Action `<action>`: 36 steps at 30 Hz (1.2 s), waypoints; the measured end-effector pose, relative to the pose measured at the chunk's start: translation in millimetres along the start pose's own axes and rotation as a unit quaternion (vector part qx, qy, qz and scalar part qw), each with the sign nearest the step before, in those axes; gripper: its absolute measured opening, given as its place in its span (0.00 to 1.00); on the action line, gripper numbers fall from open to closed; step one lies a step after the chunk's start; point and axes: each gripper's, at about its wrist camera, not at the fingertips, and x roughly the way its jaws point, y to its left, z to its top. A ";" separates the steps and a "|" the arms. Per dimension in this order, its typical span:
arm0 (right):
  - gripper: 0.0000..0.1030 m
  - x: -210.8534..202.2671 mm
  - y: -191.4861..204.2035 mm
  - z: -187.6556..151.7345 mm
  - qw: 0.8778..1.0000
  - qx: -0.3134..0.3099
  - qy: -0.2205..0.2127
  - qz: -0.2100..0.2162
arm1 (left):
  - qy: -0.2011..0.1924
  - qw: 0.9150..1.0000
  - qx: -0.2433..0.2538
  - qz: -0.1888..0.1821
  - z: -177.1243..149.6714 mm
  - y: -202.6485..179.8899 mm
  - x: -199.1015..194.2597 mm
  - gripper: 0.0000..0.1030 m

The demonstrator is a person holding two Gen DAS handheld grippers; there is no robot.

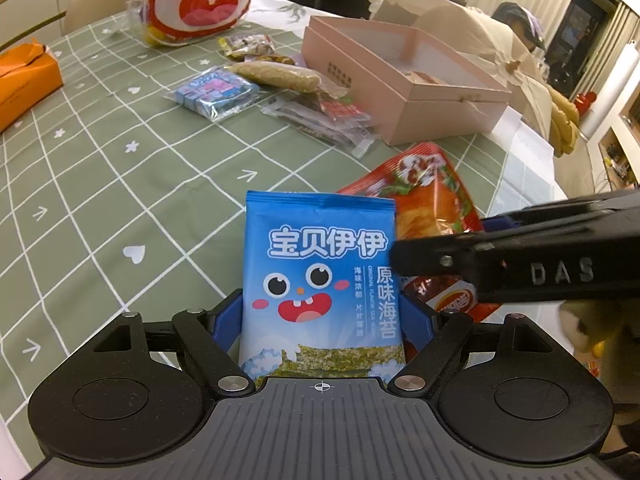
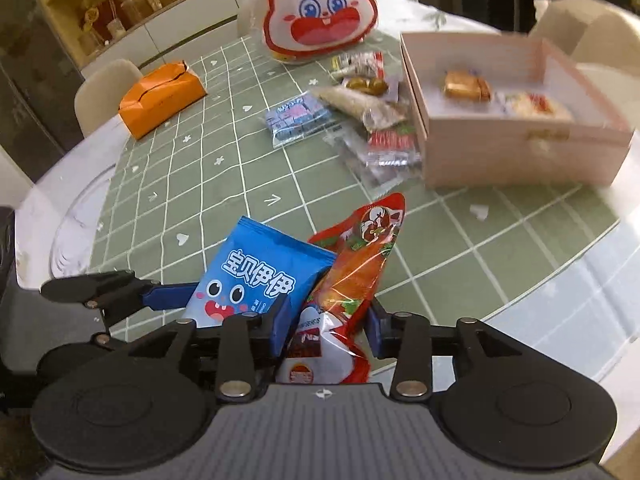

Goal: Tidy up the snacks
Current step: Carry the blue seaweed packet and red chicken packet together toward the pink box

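You're in a home dining room: a cloth-covered surface [image 2: 208,168], chairs [image 2: 106,92], a shelf of ornaments [image 2: 104,8]

"宝贝伊伊", "原味海苔" and probably "ORIGINAL FLAVOR" on the blue seaweed packet [image 1: 322,280]; "DAS" on the right gripper [image 1: 394,258]

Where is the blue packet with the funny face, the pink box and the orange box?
blue packet [image 1: 320,276], left wrist view, on its printed face.
pink box [image 2: 516,156], right wrist view, on its front wall.
orange box [image 2: 162,98], right wrist view, on its top.
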 end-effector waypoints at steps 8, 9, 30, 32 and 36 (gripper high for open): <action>0.34 6.1 -22.9 1.1 0.997 0.055 -0.002 0.060 | -0.002 1.000 -0.014 0.006 -0.6 2.4 -5.6 0.82; 0.24 0.5 -22.9 1.4 0.997 0.049 -0.007 0.057 | -0.004 1.000 -0.015 0.009 -0.4 2.4 -6.9 0.82; 0.32 -30.8 11.5 -9.7 0.991 -0.082 -0.056 -0.093 | 0.005 1.000 0.017 -0.013 -3.9 -22.5 2.9 0.83; 0.34 -26.2 1.4 -12.1 0.992 -0.063 -0.043 -0.102 | 0.004 1.000 0.017 -0.012 -4.2 -23.1 3.0 0.83; 0.35 -25.1 -25.2 -15.9 0.998 -0.007 -0.028 -0.056 | 0.004 1.000 0.020 -0.008 -4.3 -24.4 3.0 0.83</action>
